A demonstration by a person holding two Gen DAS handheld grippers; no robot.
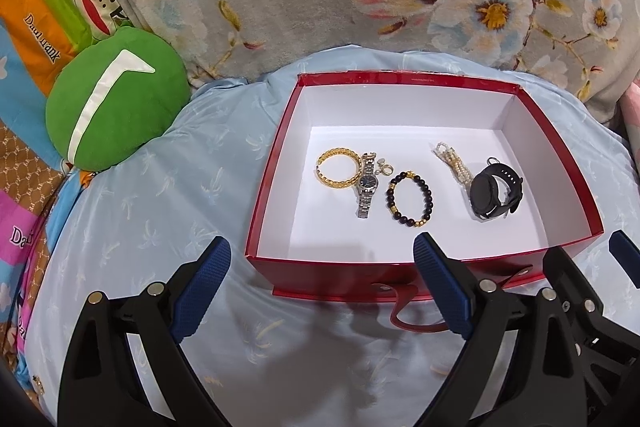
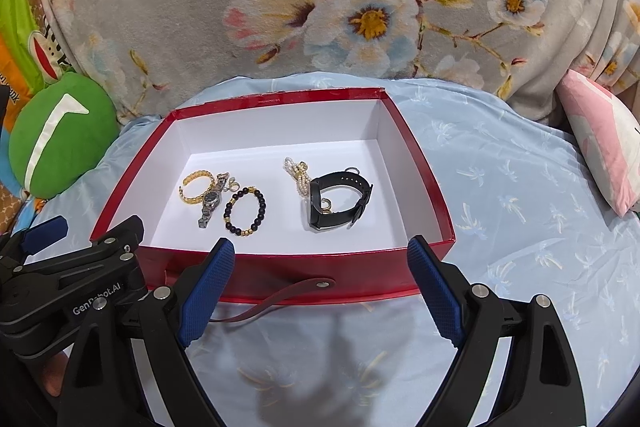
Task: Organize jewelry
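Seen from the left wrist, the left gripper [image 1: 320, 259] hovers with its fingers spread and empty before the red box [image 1: 560, 147], where a gold bangle [image 1: 338, 167], silver watch [image 1: 366, 189], beaded bracelet [image 1: 409, 198], pearl strand [image 1: 450, 157] and black smartwatch [image 1: 492, 193] lie. From the right wrist, the right gripper [image 2: 322, 263] is likewise spread and empty just short of the box's near wall, on the pale blue bedspread [image 2: 520, 207].
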